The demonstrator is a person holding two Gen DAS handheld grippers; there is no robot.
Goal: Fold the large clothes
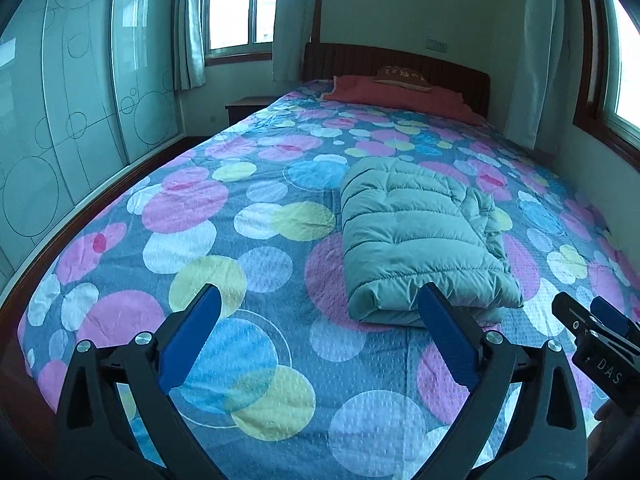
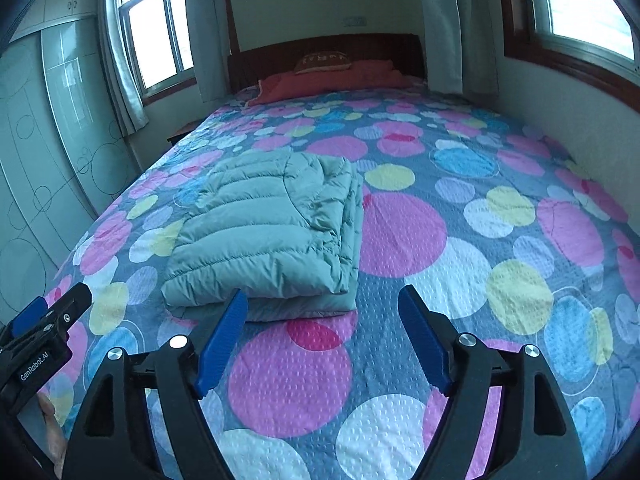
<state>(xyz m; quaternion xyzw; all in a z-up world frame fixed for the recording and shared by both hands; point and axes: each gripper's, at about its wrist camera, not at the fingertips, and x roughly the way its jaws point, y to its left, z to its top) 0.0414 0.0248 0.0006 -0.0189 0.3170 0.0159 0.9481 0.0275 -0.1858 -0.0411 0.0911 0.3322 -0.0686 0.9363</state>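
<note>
Jacket (image 1: 416,240) first: from your left wrist cam it's a pale green puffer folded into a thick bundle, lying flat on the bed (image 1: 256,240), roughly mid-width and closer to the foot edge than to the headboard (image 1: 400,64). Your left gripper (image 1: 320,300) hangs over the spotted bedspread with its blue pads (image 1: 192,336) spread wide and nothing between them. The right-hand pad overlaps the jacket's near edge in this view, but I can't tell if it actually touches. Your right gripper (image 1: 592,316) pokes in at the lower right, just beside the bundle's near right corner; from this angle you can't really tell how its jaws stand. Up at the head edge there's a red blanket (image 1: 400,96) with a small pillow (image 1: 402,77) on it.

Right wrist cam now. Same jacket (image 2: 272,232) sits left of centre, its stacked open layers facing right and the fold along the near side. Your right gripper (image 2: 322,304) has its pads (image 2: 424,340) wide apart too, holding nothing, over a big pink circle near the foot edge. The left pad lines up with the jacket's near edge. Your left gripper (image 2: 52,312) shows at the lower left, near the bundle's near left corner. A wardrobe (image 2: 48,128) with circle patterns runs along the left side of the bed (image 2: 500,208).
</note>
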